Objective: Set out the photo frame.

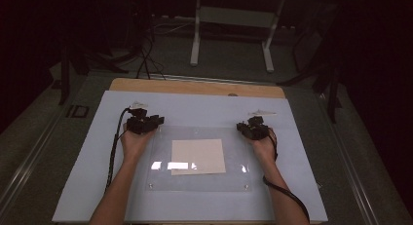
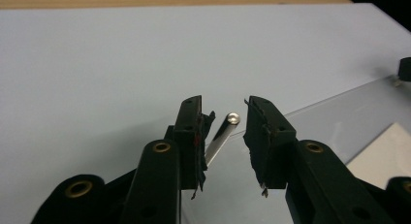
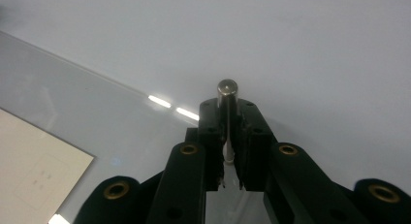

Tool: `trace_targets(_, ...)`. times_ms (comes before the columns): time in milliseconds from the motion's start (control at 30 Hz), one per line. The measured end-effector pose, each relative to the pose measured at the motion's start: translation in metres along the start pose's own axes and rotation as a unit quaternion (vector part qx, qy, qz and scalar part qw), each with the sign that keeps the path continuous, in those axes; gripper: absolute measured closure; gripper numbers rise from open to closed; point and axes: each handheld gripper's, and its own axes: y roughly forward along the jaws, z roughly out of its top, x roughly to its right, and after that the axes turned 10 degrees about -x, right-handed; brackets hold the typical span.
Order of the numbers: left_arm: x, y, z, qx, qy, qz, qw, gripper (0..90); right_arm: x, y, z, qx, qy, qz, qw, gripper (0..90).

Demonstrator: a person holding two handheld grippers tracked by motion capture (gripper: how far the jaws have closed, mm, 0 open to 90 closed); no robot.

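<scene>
The room is dark; a white board (image 1: 87, 186) lies on the table with a clear plate (image 1: 234, 178) over a beige sheet (image 1: 197, 156). At the plate's far left corner, the left gripper (image 2: 223, 132) has its jaws apart around a metal pin (image 2: 222, 134), not pressing it. At the far right corner, the right gripper (image 3: 228, 136) is clamped on the second pin (image 3: 227, 95). Both pins stand with the long axis up from the plate, the left one looks tilted. I judge the left pin is released, the right one not yet.
</scene>
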Motion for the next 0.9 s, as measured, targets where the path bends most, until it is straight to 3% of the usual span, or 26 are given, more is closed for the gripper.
trace_targets(133, 0.0, -0.004, -0.001, 0.006, -0.003, -0.007, 1.0, 63.8, -0.001, -0.01, 0.001, 0.018, -0.01, -0.002, 0.9998, 75.5)
trace_targets(400, 0.001, -0.006, -0.002, 0.006, 0.012, -0.007, 0.9999, 63.7, 0.0, -0.019, 0.005, 0.034, -0.021, -0.008, 0.9992, 74.9)
trace_targets(700, 0.001, -0.006, -0.007, 0.005, 0.028, 0.018, 0.9994, 78.4, -0.002, -0.014, 0.002, 0.034, -0.022, -0.006, 0.9992, 84.0)
trace_targets(900, -0.002, -0.006, -0.012, 0.013, 0.037, 0.012, 0.9992, 81.6, -0.002, -0.015, 0.003, 0.029, -0.035, -0.011, 0.9989, 84.9)
